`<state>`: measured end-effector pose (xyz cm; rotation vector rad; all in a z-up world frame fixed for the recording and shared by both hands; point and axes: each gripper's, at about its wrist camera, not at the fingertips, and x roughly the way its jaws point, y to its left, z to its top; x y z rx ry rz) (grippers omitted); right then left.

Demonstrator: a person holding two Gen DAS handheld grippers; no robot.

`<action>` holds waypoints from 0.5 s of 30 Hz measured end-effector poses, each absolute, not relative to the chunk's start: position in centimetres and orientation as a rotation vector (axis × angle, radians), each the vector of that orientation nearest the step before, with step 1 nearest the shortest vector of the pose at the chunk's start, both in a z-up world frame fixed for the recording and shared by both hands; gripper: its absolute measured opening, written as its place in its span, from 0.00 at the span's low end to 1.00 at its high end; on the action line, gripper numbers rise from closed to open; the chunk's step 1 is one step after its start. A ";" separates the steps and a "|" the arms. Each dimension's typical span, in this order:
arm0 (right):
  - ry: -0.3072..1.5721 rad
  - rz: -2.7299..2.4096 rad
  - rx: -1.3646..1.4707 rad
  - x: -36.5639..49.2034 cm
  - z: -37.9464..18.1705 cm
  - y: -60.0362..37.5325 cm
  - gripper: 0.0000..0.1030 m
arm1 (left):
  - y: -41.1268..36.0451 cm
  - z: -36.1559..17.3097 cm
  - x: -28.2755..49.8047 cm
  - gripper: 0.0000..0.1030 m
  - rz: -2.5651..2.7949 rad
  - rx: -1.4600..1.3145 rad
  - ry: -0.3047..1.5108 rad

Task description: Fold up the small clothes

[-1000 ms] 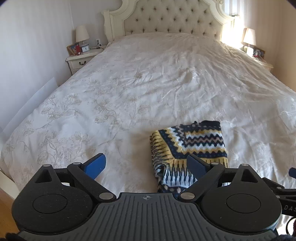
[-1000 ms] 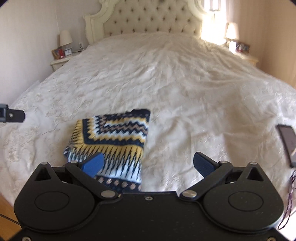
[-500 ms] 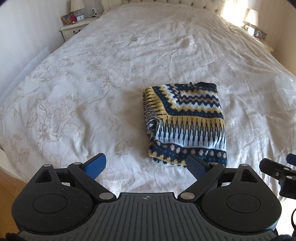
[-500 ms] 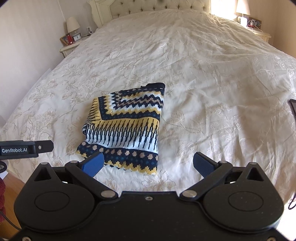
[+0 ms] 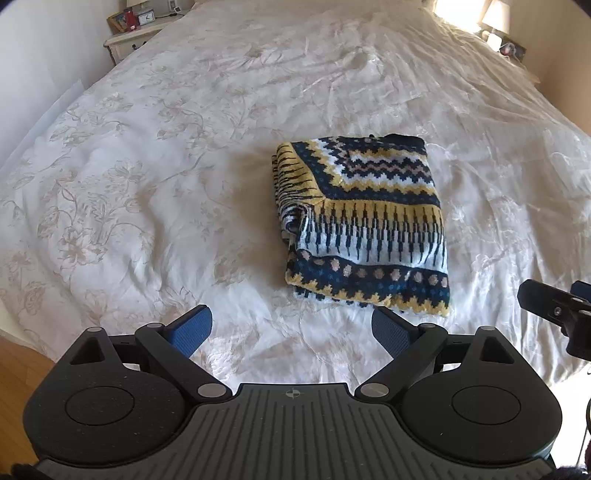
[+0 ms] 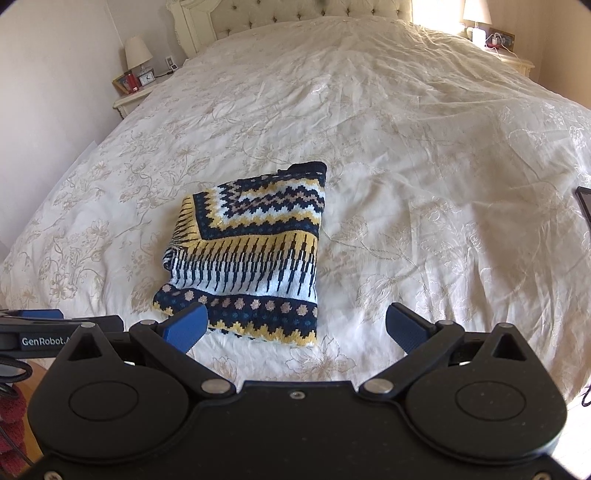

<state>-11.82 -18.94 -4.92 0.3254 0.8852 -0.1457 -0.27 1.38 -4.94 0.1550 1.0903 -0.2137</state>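
Observation:
A small knitted sweater (image 5: 364, 225) with navy, yellow and white zigzag patterns lies folded into a neat rectangle on the white floral bedspread (image 5: 147, 184). It also shows in the right wrist view (image 6: 251, 258). My left gripper (image 5: 291, 330) is open and empty, held above the bed just in front of the sweater's near left corner. My right gripper (image 6: 295, 325) is open and empty, just in front of the sweater's near right edge. The right gripper's side shows at the right edge of the left wrist view (image 5: 554, 306).
A bedside table (image 6: 136, 94) with a lamp and a clock stands at the far left by the tufted headboard (image 6: 295, 14). Another lamp (image 6: 476, 14) stands at the far right. A dark phone (image 6: 585, 206) lies at the bed's right edge. Wooden floor (image 5: 18, 365) shows at the lower left.
Both grippers have risen and tilted down, pulling back from the sweater. The whole folded sweater now lies in view ahead of the open fingers.

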 end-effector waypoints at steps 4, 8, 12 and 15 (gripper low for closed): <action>0.883 -0.149 0.329 -11.7 -4.9 -18.9 0.99 | 1.3 -5.0 -0.1 0.91 -0.219 0.161 1.095; 0.885 -0.148 0.333 -11.6 -4.9 -18.9 0.99 | 1.3 -5.1 -0.2 0.91 -0.216 0.166 1.097; 0.888 -0.147 0.335 -11.5 -5.0 -18.9 0.99 | 1.3 -5.1 -0.1 0.91 -0.217 0.167 1.097; 0.891 -0.145 0.337 -11.3 -5.2 -18.7 0.99 | 1.2 -5.1 -0.2 0.91 -0.216 0.166 1.095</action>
